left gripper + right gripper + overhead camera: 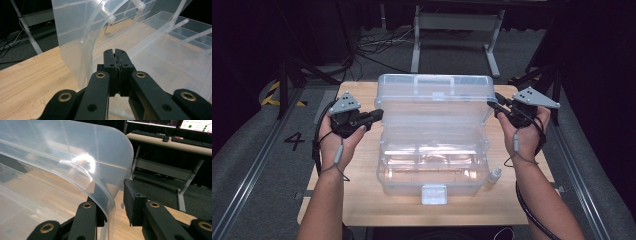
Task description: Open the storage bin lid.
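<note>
A clear plastic storage box stands on the wooden table with its lid raised upright at the back. My left gripper is just left of the lid's left edge, level with it. In the left gripper view its jaws are pressed together with nothing between them, and the lid's curved edge is close ahead. My right gripper straddles the lid's right edge: one jaw sits behind the clear wall, and the other pad stands a small gap away from it.
A small clear bottle stands on the table by the box's front right corner. A white latch hangs at the box's front. Beyond the table are a metal frame, floor cables, and a desk with keyboards.
</note>
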Tool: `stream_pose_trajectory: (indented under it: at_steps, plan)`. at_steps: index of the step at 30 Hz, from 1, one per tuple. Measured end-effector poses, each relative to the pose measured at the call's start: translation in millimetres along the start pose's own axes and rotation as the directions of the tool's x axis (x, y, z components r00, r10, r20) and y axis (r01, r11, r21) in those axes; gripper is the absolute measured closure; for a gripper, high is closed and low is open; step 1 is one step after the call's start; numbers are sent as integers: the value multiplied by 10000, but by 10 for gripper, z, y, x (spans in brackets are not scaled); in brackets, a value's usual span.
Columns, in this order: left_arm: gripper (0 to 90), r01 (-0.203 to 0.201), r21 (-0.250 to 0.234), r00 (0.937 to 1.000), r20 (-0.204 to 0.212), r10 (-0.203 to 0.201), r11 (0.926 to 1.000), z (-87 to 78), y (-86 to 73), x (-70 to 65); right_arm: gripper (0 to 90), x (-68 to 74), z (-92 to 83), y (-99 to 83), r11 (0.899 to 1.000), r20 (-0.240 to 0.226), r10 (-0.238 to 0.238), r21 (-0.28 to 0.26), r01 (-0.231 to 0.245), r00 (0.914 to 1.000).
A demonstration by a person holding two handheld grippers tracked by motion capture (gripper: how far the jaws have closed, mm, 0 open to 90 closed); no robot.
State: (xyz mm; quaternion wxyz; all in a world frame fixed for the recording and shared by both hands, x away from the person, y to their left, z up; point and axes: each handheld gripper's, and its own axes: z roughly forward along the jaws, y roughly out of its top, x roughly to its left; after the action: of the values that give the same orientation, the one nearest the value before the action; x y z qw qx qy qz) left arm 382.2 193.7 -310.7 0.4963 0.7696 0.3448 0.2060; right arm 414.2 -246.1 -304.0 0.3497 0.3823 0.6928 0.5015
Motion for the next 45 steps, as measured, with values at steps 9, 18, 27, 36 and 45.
stream_pose_trajectory:
  at_steps: [9,18,27,36,45]
  plan:
    - [842,176,457,9987,-495,-153,9988,-136,-134,118,728,-74,51,21,9999,-300,143,94,-141,9994]
    - [808,545,1043,9952,-863,-455,9930,-189,-300,275,722,-110,117,73,9998,-312,-16,179,22,9995]
    - [797,712,1079,9946,-824,-624,9916,-181,-328,312,731,-127,188,102,9998,-107,-169,100,170,9998]
    - [783,898,1300,9933,-841,-792,9874,-134,-394,369,748,-170,284,113,9998,15,-175,64,175,9998]
    - [785,1190,1435,9895,-987,-1054,9825,-158,-491,415,751,-221,379,136,9999,-45,-21,104,22,10000]
